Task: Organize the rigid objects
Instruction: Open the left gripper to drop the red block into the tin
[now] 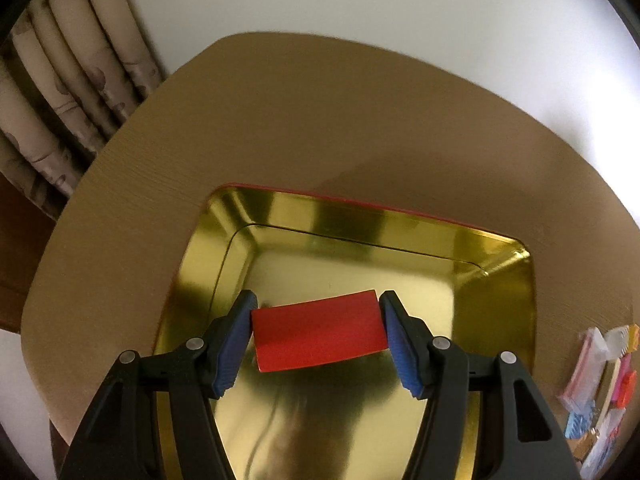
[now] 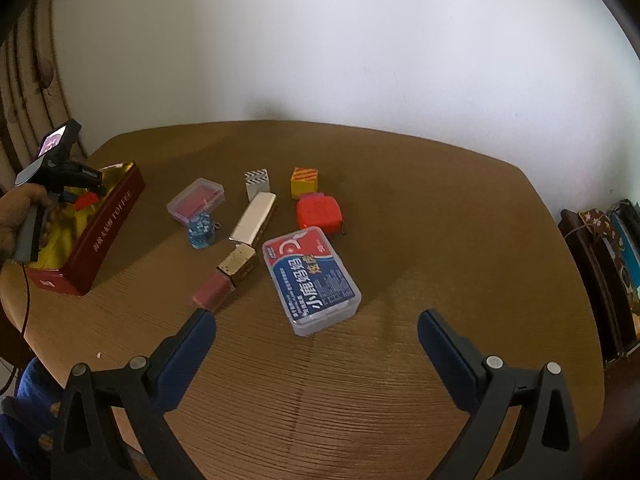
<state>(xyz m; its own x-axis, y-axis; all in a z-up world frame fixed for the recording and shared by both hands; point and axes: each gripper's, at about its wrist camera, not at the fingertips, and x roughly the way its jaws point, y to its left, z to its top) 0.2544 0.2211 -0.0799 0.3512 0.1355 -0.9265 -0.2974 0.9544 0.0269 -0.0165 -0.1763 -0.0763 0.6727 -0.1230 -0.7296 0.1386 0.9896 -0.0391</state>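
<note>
My left gripper [image 1: 318, 330] is shut on a red block [image 1: 320, 334] and holds it just above the gold floor of an open tin [image 1: 496, 280]. In the right wrist view the tin is dark red outside [image 2: 108, 224] and stands at the table's left, with the left gripper [image 2: 86, 196] over it. My right gripper [image 2: 316, 332] is open and empty above the table, near a clear box with a blue label [image 2: 312, 280]. Beyond lie a red tape measure [image 2: 318, 210], a yellow-orange cube [image 2: 304, 182], a white striped cube [image 2: 257, 184], a silver bar [image 2: 254, 218], a gold-and-pink case [image 2: 224, 278], a blue die [image 2: 201, 234] and a clear pink box [image 2: 196, 200].
The round wooden table [image 2: 440, 208] stands against a white wall. Curtains [image 1: 60, 92] hang at the left. A dark shelf with books [image 2: 600, 264] stands at the right. Loose small items [image 1: 600, 380] show at the right edge of the left wrist view.
</note>
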